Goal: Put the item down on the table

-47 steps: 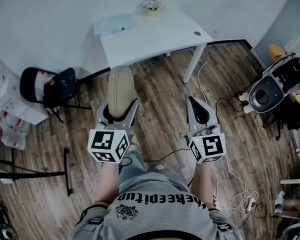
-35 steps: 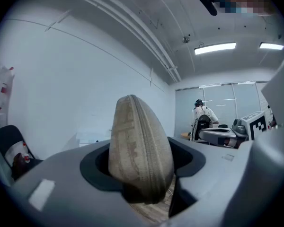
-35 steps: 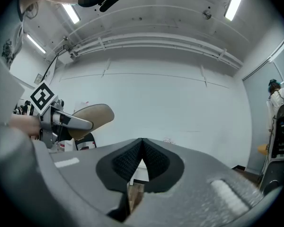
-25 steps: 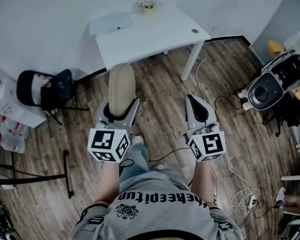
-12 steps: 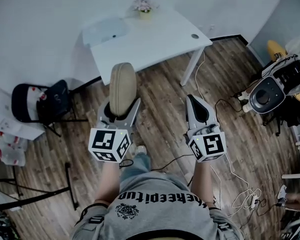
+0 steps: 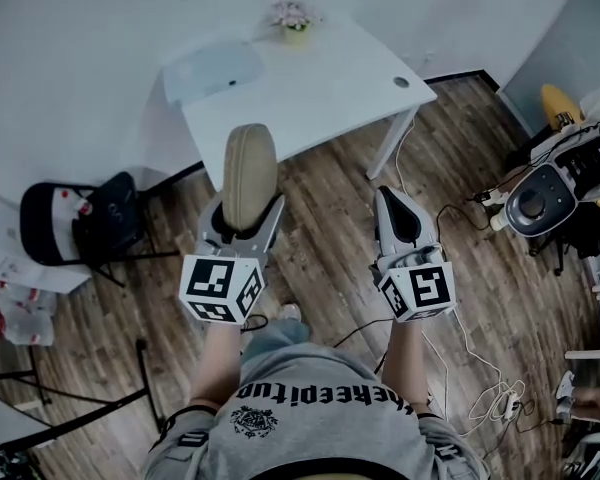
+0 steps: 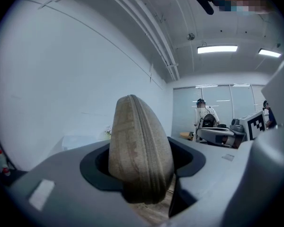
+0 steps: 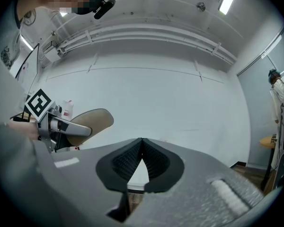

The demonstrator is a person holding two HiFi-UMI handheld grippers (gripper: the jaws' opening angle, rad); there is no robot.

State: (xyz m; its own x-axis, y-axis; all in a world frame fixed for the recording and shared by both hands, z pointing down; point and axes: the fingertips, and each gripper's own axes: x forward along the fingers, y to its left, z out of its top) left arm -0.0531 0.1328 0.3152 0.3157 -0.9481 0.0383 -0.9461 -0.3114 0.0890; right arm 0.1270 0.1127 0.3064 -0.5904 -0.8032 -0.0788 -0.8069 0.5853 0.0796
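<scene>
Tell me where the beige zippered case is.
In the head view, the beige zippered case is left of centre, clamped in the left gripper over the wood floor, just short of the white table.

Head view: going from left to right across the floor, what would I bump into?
Black chair → left gripper holding the beige case → right gripper → round white machine.

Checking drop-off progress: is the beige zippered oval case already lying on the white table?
No, the beige zippered oval case is clamped in the left claw over the wooden floor, short of the white table.
</scene>
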